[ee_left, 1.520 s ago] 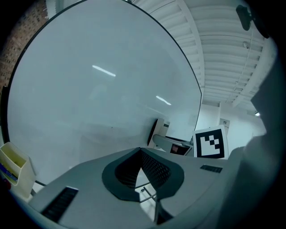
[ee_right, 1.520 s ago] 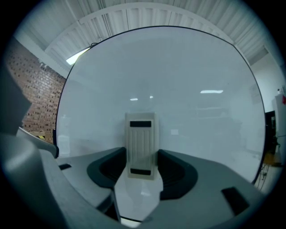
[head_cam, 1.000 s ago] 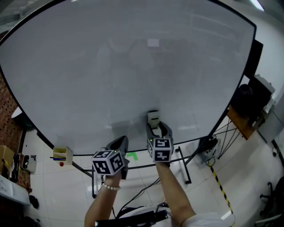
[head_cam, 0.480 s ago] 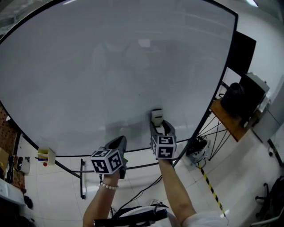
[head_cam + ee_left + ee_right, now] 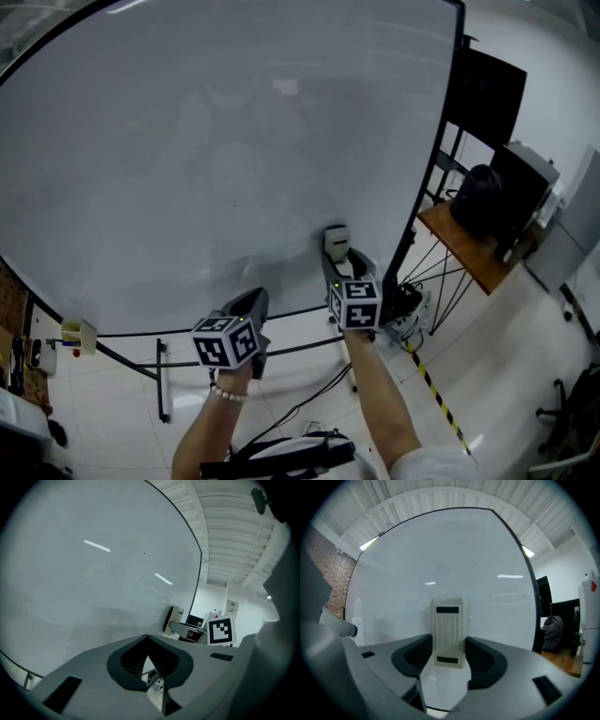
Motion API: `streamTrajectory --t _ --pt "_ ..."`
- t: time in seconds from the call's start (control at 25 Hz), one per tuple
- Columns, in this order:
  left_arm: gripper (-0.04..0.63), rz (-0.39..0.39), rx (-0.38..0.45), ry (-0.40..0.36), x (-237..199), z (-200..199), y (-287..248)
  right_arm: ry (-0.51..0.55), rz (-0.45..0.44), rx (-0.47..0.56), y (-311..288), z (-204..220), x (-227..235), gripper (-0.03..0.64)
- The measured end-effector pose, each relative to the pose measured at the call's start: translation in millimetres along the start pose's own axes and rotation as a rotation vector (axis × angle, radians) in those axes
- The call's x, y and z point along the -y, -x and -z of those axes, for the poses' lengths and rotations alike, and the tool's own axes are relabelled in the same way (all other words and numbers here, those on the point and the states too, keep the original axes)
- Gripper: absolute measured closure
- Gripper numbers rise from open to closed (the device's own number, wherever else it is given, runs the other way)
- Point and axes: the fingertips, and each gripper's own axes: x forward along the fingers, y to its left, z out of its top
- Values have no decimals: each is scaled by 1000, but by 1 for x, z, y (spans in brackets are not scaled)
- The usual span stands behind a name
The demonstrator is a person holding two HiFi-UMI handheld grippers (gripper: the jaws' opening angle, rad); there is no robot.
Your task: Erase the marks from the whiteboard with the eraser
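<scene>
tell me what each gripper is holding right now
Left gripper: closed, empty.
Right gripper: closed on the eraser.

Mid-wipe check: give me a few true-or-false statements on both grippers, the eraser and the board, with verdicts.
1. The right gripper is shut on the eraser. True.
2. The left gripper holds a marker. False: its jaws are together, with nothing between them.
3. The eraser sits low on the whiteboard, near its right edge. True.
4. The whiteboard is covered in heavy writing. False: it looks almost bare, with only tiny specks.
</scene>
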Motion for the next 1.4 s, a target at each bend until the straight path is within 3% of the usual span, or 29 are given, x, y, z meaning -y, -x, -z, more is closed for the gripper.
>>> streamTrajectory --t 0.8,1.4 --pt "606 39 -106 -4 45 48 -73 -5 69 -7 9 28 180 359" --pt "606 15 -143 40 30 80 -75 -18 69 -10 -1 109 199 360"
